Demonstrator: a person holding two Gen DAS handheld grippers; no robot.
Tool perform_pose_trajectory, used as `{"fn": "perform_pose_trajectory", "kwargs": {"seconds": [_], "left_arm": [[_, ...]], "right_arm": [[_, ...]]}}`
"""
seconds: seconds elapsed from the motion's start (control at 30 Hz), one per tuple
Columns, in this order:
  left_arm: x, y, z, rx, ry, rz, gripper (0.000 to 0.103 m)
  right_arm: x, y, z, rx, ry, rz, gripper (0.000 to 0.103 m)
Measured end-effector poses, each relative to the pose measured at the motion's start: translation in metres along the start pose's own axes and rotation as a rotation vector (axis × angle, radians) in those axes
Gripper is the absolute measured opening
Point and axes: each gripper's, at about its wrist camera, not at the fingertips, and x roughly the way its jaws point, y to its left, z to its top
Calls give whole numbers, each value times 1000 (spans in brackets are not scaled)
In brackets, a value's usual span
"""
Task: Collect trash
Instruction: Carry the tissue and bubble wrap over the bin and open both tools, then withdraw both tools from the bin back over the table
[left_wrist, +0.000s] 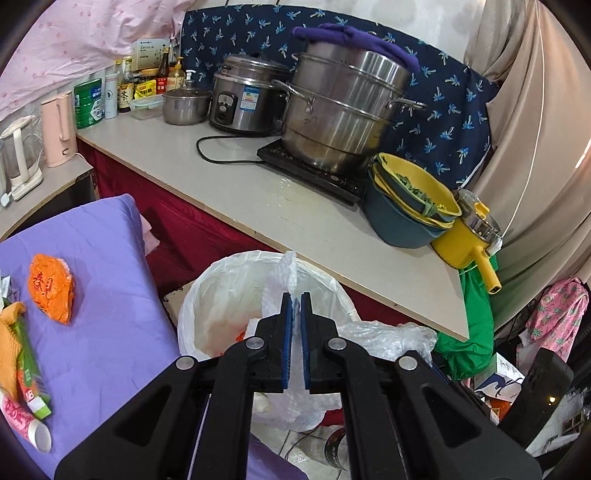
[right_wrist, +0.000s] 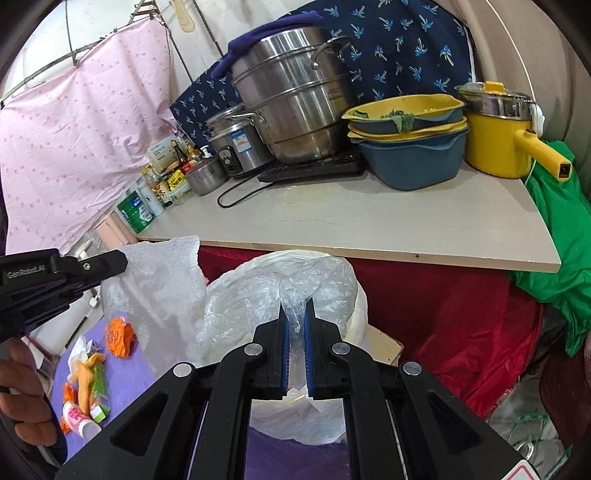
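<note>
My left gripper (left_wrist: 296, 301) is shut on a white bubble-wrap sheet (left_wrist: 286, 275) and holds it over the bin lined with a white bag (left_wrist: 207, 295). The sheet also shows in the right wrist view (right_wrist: 162, 273), hanging from the left gripper (right_wrist: 123, 260). My right gripper (right_wrist: 294, 314) is shut on a crumpled clear plastic bag (right_wrist: 266, 295) above the bin's rim (right_wrist: 360, 306). That clear bag shows at the bin's right in the left wrist view (left_wrist: 388, 338). An orange wrapper (left_wrist: 51, 286), a green carton (left_wrist: 31, 373) and a pink tube (left_wrist: 22, 417) lie on the purple cloth (left_wrist: 107, 332).
A countertop (left_wrist: 306, 221) behind the bin carries a large steel steamer pot (left_wrist: 340, 110), a rice cooker (left_wrist: 247, 96), stacked yellow and blue basins (left_wrist: 406, 206), a yellow pot (left_wrist: 469, 240) and bottles. A red cloth (right_wrist: 443, 314) hangs below it. Green fabric (right_wrist: 561, 251) hangs at right.
</note>
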Motion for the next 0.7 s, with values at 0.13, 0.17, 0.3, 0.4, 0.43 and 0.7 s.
{"fn": "perform_pose_trajectory", "kwargs": {"seconds": [0.13,0.17,0.3,0.4,0.43,0.7], "left_arm": [[17,7,-1,-18,15,-13,6],[19,9,-1,-22,17,-15,11],[17,16,1,-23,-15,15,36],[11,22,2,-28,-33,36,45],[9,27,2,-36,-35,43,46],[-12,54,-2,-71,-72,128,51]], "right_arm": [[11,-2,-1,0,14,-6,7],[13,-1,-2,-1,17,-6,7],[22,7,-1,-11,27,-1,7],[28,16,0,-22,29,9,7],[29,19,1,-27,29,12,7],[38,47,7,-77,24,38,11]]}}
